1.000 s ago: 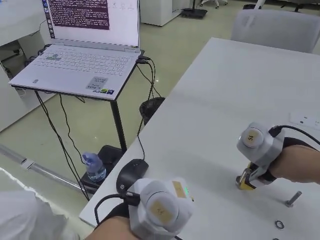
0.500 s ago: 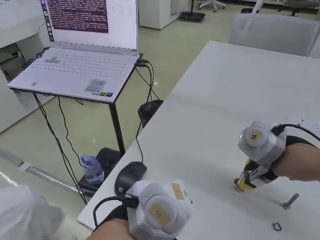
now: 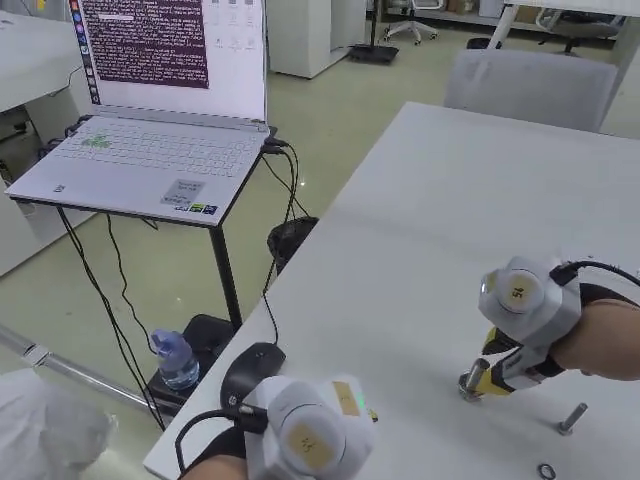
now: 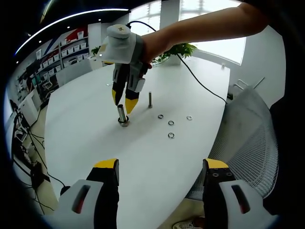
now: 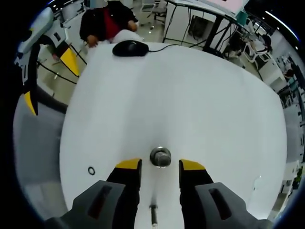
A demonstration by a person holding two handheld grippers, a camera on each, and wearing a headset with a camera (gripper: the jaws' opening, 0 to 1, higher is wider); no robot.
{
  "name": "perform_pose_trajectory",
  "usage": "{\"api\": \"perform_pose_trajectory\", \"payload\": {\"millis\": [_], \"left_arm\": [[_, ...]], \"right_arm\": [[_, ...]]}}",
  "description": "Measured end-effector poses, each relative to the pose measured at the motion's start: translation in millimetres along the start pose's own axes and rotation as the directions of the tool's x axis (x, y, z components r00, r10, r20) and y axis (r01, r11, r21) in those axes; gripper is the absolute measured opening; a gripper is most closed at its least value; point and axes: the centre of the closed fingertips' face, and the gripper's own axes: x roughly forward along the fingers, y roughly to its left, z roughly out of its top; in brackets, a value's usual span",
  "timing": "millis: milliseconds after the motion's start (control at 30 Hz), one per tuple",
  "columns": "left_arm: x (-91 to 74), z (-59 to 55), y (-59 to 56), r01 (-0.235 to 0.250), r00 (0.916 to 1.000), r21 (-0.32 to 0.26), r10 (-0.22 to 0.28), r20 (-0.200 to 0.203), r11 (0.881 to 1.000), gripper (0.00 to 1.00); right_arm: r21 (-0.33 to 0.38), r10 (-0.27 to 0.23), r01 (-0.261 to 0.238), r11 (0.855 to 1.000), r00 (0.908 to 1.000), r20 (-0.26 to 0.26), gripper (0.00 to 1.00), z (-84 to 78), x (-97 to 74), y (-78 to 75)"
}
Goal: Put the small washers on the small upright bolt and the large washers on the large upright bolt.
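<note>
A large steel bolt (image 3: pixel 470 380) stands upright on the white table (image 3: pixel 420 250). My right gripper (image 3: pixel 482 383) is angled down at it, open, with a yellow tip on either side of the bolt's head (image 5: pixel 160 156) and a small gap on both sides. The small bolt (image 3: pixel 570 418) stands upright just right of it, also visible in the left gripper view (image 4: pixel 150 99). Several loose washers (image 4: pixel 170 123) lie flat beyond the bolts; one washer (image 3: pixel 546 470) is near the bottom edge. My left gripper (image 4: pixel 161 167) is open and empty near the table's near corner (image 3: pixel 305 440).
A black mouse (image 3: pixel 250 368) with its cable lies at the table's corner beside the left gripper. A laptop (image 3: pixel 150 150) sits on a stand left of the table, with a water bottle (image 3: pixel 175 358) on the floor below. A grey chair (image 3: pixel 530 85) stands at the far end.
The head camera has shifted a little. The right gripper stays around the large bolt and the left gripper stays at the corner; nothing else has visibly moved.
</note>
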Motion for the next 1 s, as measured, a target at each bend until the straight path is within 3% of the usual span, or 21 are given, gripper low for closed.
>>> {"api": "perform_pose_trajectory", "payload": {"millis": [300, 1000], "left_arm": [[-0.3, 4.1, 0.0, 0.002, 1.0, 0.011, -0.002, 0.005, 1.0, 0.71], [-0.1, 9.4, -0.5, 0.012, 0.9999, 0.031, -0.013, 0.009, 0.999, 0.71]], "right_arm": [[0.013, -0.01, 0.01, 1.0, 0.9999, 0.013, 0.32, -11.2, -16.1, 6.8], [0.124, -0.011, 0.008, 0.992, 0.9997, 0.021, 0.3, -64.1, -36.6, 48.8]]}}
